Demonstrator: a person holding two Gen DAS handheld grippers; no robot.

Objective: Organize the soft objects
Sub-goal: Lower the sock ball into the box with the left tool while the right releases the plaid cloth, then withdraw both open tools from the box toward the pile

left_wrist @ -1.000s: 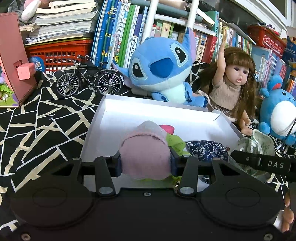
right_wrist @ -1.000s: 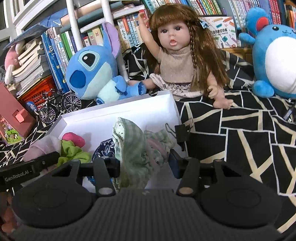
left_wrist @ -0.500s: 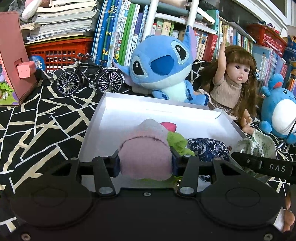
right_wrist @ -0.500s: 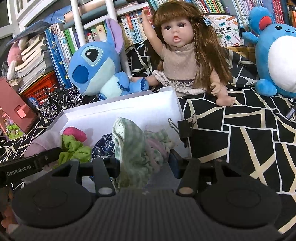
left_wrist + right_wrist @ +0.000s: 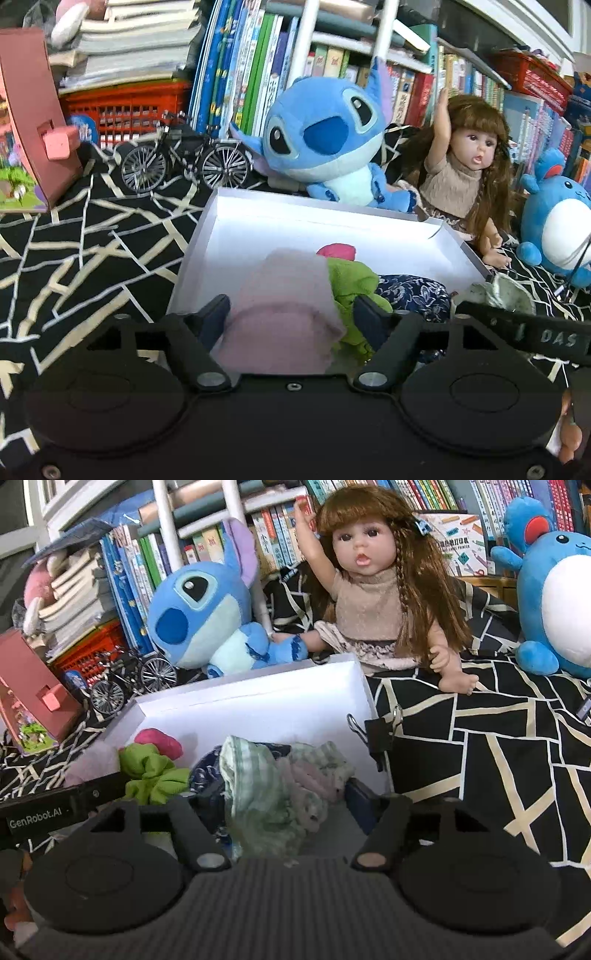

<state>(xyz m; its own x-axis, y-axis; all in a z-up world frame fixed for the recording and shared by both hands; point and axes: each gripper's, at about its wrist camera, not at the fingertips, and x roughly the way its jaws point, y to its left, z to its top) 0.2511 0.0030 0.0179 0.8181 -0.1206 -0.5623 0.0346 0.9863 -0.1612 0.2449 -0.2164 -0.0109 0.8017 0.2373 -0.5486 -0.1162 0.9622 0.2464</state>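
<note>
From the left wrist view, my left claw (image 5: pixel 291 314) stood spread, its jaws having just been opening, with the pink cloth (image 5: pixel 284 314) still between them but no longer pressed. I judged that I had let go there because the cloth already sat over the near edge of the white box (image 5: pixel 332 236), where the soft things were being gathered. Inside the box, just beyond the pink cloth, lay a green cloth (image 5: pixel 351 280), a bright pink piece (image 5: pixel 338 252) behind it, and a dark blue flowered cloth (image 5: pixel 410 291) toward the right side of the box. The blue plush toy (image 5: pixel 325 144) and the doll (image 5: pixel 461 173) sat just behind the far wall of the box, on the black patterned cover (image 5: pixel 74 251), apart from the sorting.

From the right wrist view, my right claw (image 5: pixel 280 797) was also spread, its jaws having just been opening around the green checked cloth (image 5: pixel 266 786), which slumped loose between them over the near right part of the box. It rested against the dark blue flowered cloth, so I judged the release was meant to lay it beside the others. A black binder clip (image 5: pixel 380 731) gripped the right wall of the box, probably to keep that corner together. The other blue plush (image 5: pixel 554 605) sat well to the right of the box.
</note>
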